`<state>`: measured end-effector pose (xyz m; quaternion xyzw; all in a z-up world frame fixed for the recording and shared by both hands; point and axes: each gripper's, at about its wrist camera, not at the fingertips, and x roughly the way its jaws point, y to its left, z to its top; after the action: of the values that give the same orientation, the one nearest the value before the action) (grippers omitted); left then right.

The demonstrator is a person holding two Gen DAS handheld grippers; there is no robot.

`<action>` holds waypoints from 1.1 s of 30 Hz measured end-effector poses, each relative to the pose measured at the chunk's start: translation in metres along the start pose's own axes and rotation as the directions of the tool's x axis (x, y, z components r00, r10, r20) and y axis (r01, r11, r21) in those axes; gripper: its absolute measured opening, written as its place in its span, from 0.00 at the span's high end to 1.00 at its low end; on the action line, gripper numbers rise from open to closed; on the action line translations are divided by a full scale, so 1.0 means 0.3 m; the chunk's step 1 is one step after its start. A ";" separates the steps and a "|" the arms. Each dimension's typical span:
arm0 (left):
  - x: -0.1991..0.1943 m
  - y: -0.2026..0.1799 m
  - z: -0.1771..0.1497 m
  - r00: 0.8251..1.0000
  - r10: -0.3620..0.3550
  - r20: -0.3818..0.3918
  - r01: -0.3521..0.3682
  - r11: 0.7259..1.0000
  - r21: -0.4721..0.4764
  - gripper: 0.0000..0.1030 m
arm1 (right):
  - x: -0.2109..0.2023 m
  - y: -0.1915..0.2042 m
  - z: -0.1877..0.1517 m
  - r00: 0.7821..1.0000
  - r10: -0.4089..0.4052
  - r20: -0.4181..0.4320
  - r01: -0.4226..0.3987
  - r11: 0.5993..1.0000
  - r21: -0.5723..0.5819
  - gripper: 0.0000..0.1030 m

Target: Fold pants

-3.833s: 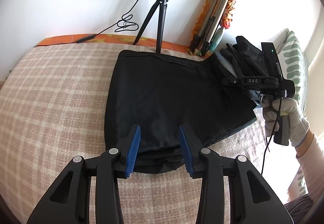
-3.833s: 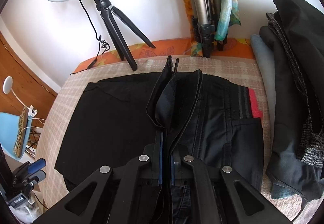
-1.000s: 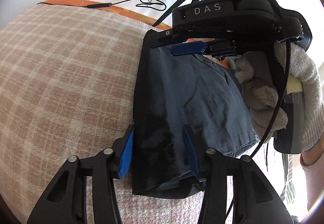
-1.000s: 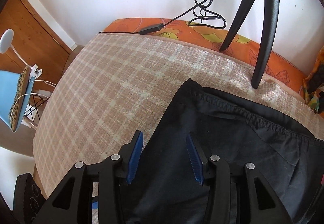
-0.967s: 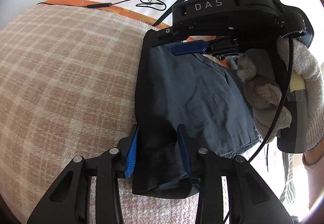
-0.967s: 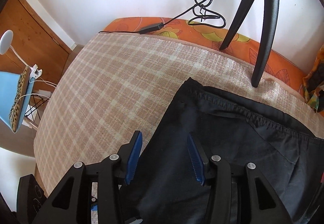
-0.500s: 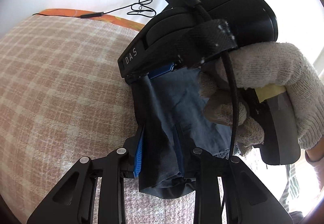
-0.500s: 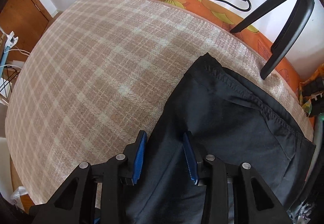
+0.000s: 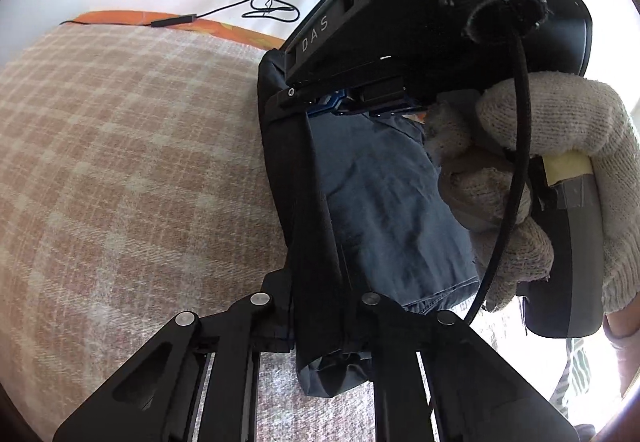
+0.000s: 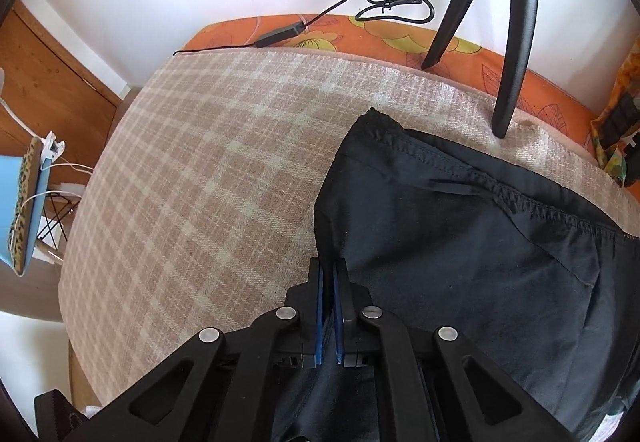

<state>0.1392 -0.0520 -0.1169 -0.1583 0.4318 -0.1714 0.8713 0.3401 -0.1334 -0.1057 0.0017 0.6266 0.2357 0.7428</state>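
Both grippers have just been closing on the left edge of the black pants (image 10: 460,242) lying part-folded on the plaid bed cover (image 10: 224,178). The left gripper (image 9: 320,322) is pinching the near corner, the right gripper (image 10: 328,306) the far one. The next fold is seemingly beginning, needing both corners lifted together and carried rightward across.

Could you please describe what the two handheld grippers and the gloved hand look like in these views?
Both are black plastic tools. The left gripper and right gripper have angular linkage arms with silver rivets; blue pads show on the right one. From the left wrist view, the right tool's housing reads "DAS" in pale letters, with a black cable under a fuzzy strap. The hand wears an off-white knitted glove.
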 end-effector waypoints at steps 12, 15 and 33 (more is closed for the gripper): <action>-0.130 -0.301 0.064 0.990 -0.073 0.120 0.049 0.981 0.190 0.93 | -0.316 -0.157 -0.025 0.970 0.139 0.200 -0.159 0.984 0.085 0.99; -0.112 -0.384 0.072 0.988 -0.094 0.123 0.064 0.971 0.232 0.93 | -0.394 -0.238 -0.054 0.959 0.143 0.246 -0.174 0.978 0.112 0.99; 0.275 -0.766 0.004 0.980 -0.182 -0.083 0.200 0.908 0.368 0.94 | -0.518 -0.843 -0.308 0.959 -0.116 0.257 0.040 0.959 0.282 1.00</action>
<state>0.1499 -0.2925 -0.0765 -0.0266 0.3937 -0.3388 0.8541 0.3260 -0.4399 -0.0563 0.1117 0.5451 0.1146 0.8229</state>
